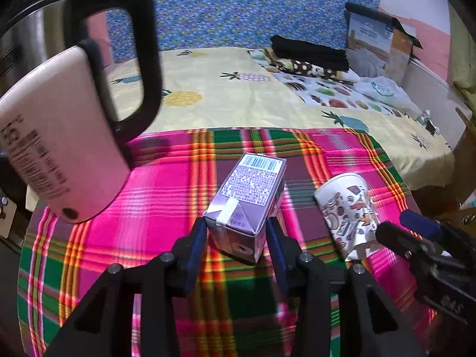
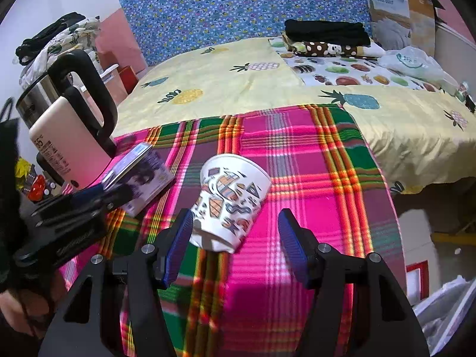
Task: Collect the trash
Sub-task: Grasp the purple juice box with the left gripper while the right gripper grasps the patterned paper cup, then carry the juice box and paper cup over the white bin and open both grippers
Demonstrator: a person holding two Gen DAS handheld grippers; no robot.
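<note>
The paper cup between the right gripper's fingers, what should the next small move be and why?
Probably shift the right gripper slightly left to centre it on the paper cup, then close. The cup lies on its side on the plaid cloth, its base beside the left finger, with a clear gap to the right finger. The left gripper already brackets the purple carton.
</note>
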